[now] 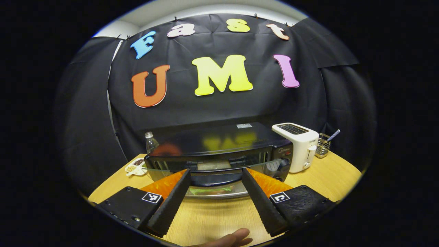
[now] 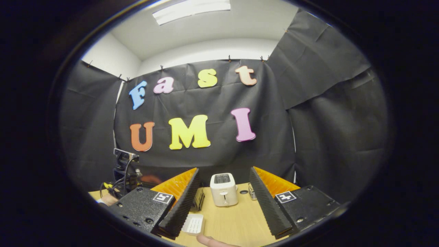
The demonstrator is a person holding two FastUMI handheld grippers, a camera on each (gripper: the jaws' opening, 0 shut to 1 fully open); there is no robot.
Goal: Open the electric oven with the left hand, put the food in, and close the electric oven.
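In the left gripper view, the left gripper (image 1: 216, 173) is seen held low over the wooden table (image 1: 219, 216), its two fingers spread wide apart with nothing between them but the front of the electric oven (image 1: 219, 151). The oven is set at the middle of the table against the black cloth wall, and its glass door (image 1: 212, 171) is seen swung outward and tilted, its upper edge lying between the two fingertips; whether either finger touches the door cannot be told. Just below the door, a metal tray (image 1: 216, 192) carrying food (image 1: 209, 189) with something green on it is seen on the table in front of the oven. A white toaster (image 1: 299, 145) is placed just to the right of the oven, with a wire holder (image 1: 322, 145) beyond it. A clear plastic bottle (image 1: 151, 141) and a small white dish (image 1: 135, 168) of grains are found to the left of the oven. A fingertip (image 1: 236, 236) is glimpsed at the bottom edge.

In the right gripper view, the right gripper (image 2: 224, 178) is held back from the table, its fingers likewise spread wide and empty. The toaster (image 2: 223, 193) is framed between them, well apart from both. A small white ridged tray (image 2: 193, 223) is seen on the table near the left finger
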